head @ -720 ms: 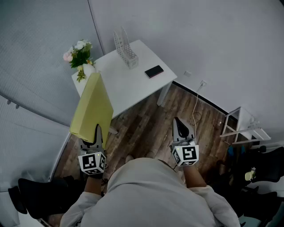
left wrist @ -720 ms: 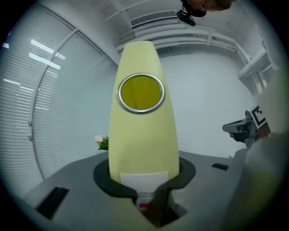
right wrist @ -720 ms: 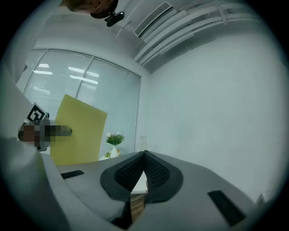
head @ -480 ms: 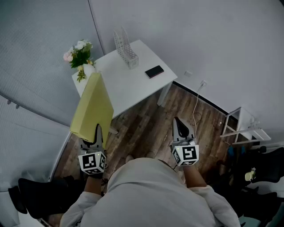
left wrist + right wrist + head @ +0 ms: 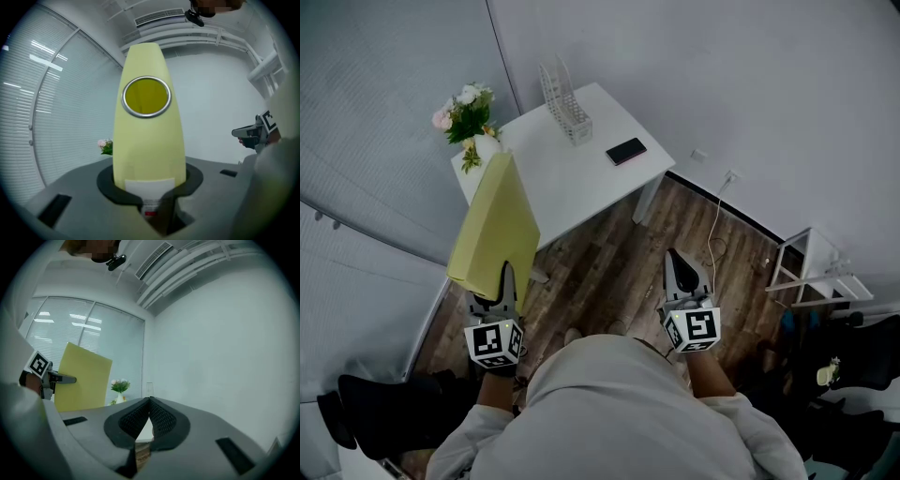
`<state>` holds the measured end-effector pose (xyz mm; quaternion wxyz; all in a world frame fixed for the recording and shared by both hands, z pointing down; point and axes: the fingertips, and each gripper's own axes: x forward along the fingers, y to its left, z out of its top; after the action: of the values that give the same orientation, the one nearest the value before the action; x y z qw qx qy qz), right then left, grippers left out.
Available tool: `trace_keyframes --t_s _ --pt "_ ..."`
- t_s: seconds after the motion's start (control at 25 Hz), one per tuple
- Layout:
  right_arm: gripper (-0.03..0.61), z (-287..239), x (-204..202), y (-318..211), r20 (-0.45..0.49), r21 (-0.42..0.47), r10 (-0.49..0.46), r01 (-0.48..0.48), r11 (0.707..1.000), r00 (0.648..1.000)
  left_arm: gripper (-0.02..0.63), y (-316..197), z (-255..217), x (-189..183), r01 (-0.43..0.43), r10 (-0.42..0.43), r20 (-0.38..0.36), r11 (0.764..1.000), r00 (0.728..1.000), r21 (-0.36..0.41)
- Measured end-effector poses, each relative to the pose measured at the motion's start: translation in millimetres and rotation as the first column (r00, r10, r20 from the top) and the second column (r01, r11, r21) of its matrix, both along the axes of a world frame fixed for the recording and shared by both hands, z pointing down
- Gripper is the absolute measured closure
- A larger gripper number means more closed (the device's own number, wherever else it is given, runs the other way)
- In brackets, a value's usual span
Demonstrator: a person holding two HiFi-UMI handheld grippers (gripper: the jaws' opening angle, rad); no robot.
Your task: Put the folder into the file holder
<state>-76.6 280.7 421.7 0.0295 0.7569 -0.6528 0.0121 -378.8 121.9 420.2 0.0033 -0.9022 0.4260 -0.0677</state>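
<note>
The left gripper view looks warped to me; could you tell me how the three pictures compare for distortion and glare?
Left gripper view: strong fisheye with dark corners; the yellow folder bulges into a bullet shape. Right gripper view: same fisheye, with bright streaks on the window blinds. Head view: milder bend, even soft light on the white table.

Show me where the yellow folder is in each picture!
Head view: the yellow folder is at left, below the flowers.
Left gripper view: dead centre, between the jaws.
Right gripper view: left side.
Shared landmark: the flowers, close to the folder everywhere.
</note>
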Motion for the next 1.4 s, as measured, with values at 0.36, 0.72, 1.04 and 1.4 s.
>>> trace_keyframes --t_s 0.36,0.72,1.04,1.4 --pt "0.565 10.0 40.9 15.5 -0.005 -0.018 -0.032 0.032 0.999 0.999 0.465 9.6 -1.7 33.2 0.044 -0.044 -0.006 0.999 0.999 0.01" --pt "0.565 31.8 67.4 2.7 0.02 -0.061 -0.054 0.055 0.997 0.998 0.465 3.8 -0.7 66.6 0.051 -0.051 0.001 0.999 0.999 0.007" --pt "0.565 55.8 93.8 -75.0 0.018 -0.118 -0.076 0.078 0.99 0.997 0.465 -65.2 17.6 113.3 0.038 -0.038 0.008 0.999 0.999 0.015" --pt "0.565 40.5 157.6 -212.9 0.003 -0.123 -0.072 0.072 0.99 0.997 0.465 -177.7 19.1 192.9 -0.014 0.014 -0.002 1.0 1.0 -0.019"
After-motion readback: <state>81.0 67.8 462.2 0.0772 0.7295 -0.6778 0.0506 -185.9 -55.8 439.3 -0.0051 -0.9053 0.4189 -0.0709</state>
